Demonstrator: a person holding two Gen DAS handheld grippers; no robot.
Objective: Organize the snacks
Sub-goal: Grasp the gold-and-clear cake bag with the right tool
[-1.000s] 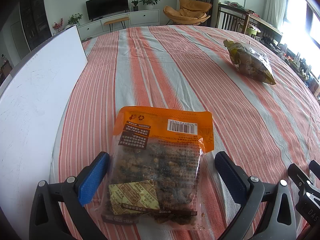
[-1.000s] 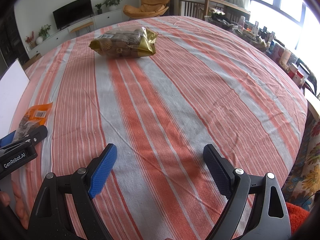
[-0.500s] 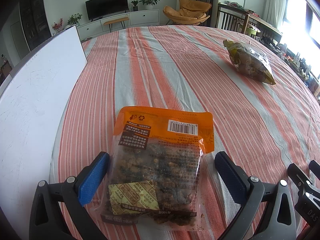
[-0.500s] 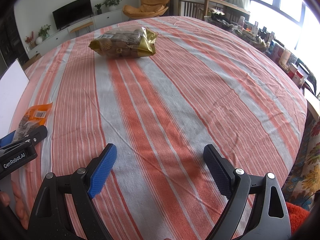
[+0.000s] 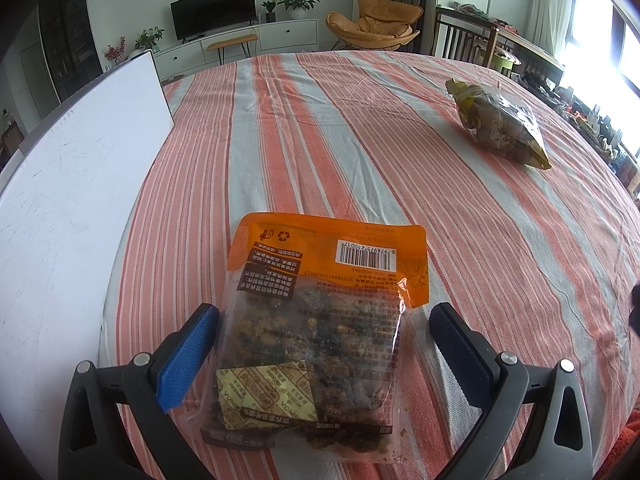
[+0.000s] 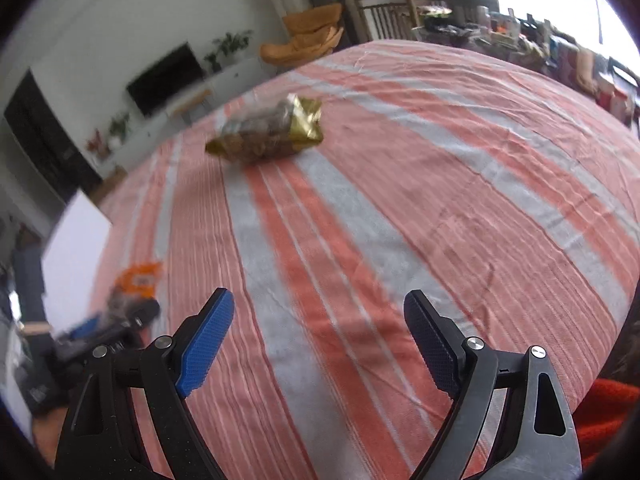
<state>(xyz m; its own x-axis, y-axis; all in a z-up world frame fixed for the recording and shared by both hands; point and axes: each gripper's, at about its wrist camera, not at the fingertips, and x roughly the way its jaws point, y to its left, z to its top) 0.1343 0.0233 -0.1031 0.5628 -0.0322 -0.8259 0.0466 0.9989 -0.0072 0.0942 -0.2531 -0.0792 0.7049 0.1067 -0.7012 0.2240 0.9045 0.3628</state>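
Observation:
An orange-topped clear snack bag lies flat on the striped tablecloth. My left gripper stands open, its blue pads on either side of the bag's lower half, apart from it. A gold snack bag lies far right on the table. In the right wrist view my right gripper is open above bare cloth with nothing between its fingers. The gold bag lies ahead of it, and the orange bag shows blurred at the left beside the left gripper.
A white board lies along the table's left side. Behind the table are a TV, an orange armchair, wooden chairs and a cluttered window shelf. The table edge curves down at the right.
The right gripper has lifted and tilted, and its view is now motion-blurred with the gold bag nearer the centre. It no longer shows beside the left gripper. The left gripper and the orange bag have not moved.

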